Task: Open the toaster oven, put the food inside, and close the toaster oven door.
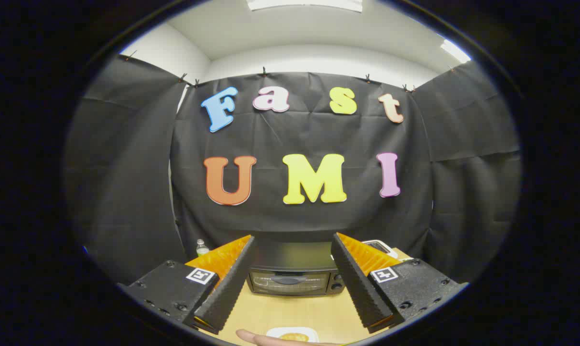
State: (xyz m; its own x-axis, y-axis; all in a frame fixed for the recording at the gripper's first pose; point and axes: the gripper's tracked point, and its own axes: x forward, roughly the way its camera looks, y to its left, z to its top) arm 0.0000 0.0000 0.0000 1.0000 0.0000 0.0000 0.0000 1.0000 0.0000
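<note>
A dark toaster oven (293, 276) stands on the wooden table (290, 312) against the booth wall, well beyond my fingers and framed between them. Its glass door (290, 282) is closed, with the handle across its top. Two knobs sit at its right side. A small white plate (292, 332) with a piece of golden-brown food (293, 337) lies on the table near me, below the fingers. My gripper (293, 240) is held high above the table, open, with nothing between its fingers.
A person's finger (263, 339) lies on the table just left of the plate. A small clear bottle (202, 248) stands left of the oven by the wall. A white object (381, 247) sits to the right behind the oven.
</note>
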